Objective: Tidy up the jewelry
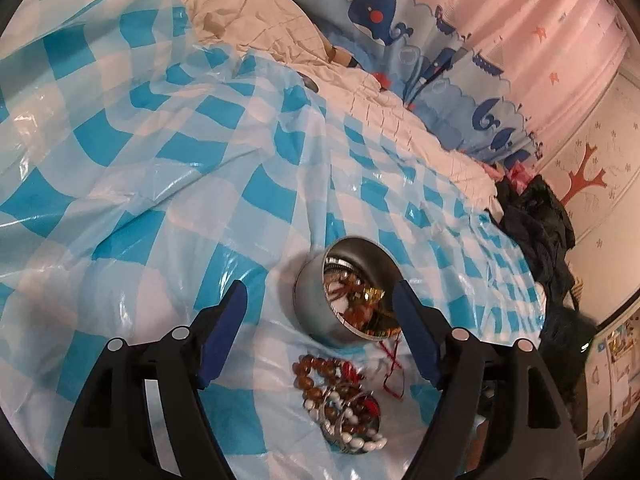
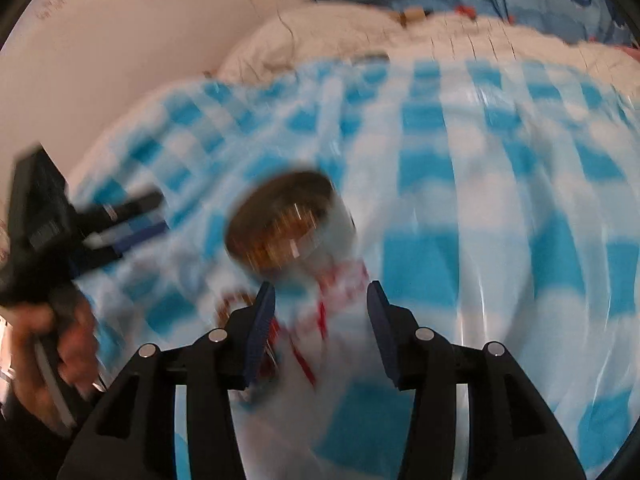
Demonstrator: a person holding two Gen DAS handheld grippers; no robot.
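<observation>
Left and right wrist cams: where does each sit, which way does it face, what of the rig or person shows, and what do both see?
Left wrist: on the left claw, looking down along its open blue fingers at a tipped metal tin and bead bracelets on the checked plastic sheet.
Right wrist: on the right claw, motion-blurred, facing the same tin; own open fingers, the left claw and the person's left hand show.
Shared: tin, red cord, checked sheet.
</observation>
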